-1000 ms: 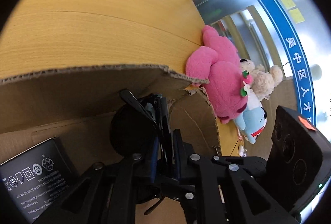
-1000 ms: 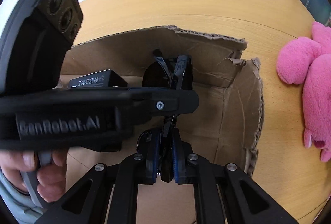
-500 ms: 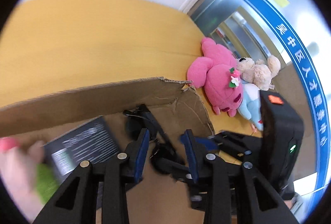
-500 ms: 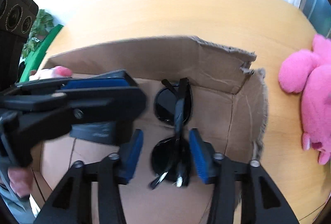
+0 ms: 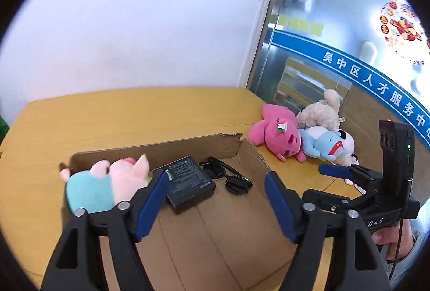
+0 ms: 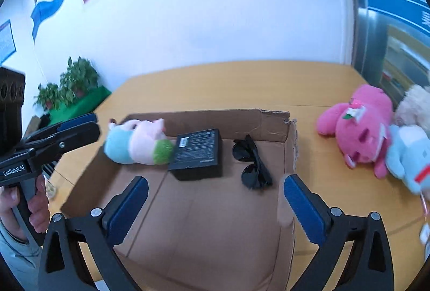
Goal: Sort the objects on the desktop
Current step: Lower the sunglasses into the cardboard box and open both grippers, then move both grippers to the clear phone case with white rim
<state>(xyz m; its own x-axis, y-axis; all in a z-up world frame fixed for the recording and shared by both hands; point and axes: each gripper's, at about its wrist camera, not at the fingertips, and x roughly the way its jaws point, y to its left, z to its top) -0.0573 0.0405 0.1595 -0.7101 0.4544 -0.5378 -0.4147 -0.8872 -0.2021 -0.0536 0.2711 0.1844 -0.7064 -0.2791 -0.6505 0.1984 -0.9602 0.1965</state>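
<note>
Left hand-held gripper [image 5: 216, 190], nearest in the left wrist view: blue-padded fingers [image 5: 150, 206] spread wide apart, holding nothing, poised above the near part of the box [image 5: 188, 148]. Right hand-held gripper [image 6: 215, 197], nearest in the right wrist view: fingers [image 6: 305, 206] likewise wide apart and empty, above the same box.

Box: open-topped cardboard, resting on the wooden counter [image 5: 134, 113]; the right wall's top edge is torn. Along its far wall, three items in a row:
- sunglasses [image 6: 251, 162], black, folded, lying flat on the box floor near the right wall;
- black case [image 6: 199, 153], flat and rectangular, label side up, just left of the sunglasses and apart from them;
- pig plush [image 6: 137, 141], pink with teal and green parts, lying on its side in the far left corner, touching the case.

On the counter to the right of the box, outside it: pink plush [image 6: 357, 127], face up; blue plush [image 6: 408, 153] against its right side; cream plush [image 5: 319, 113] behind both, all three touching.

Beyond the counter: white wall [image 5: 147, 22]; glass partition with a blue band [image 5: 362, 73] at right; potted plants [image 6: 67, 84] at far left in the right wrist view.
</note>
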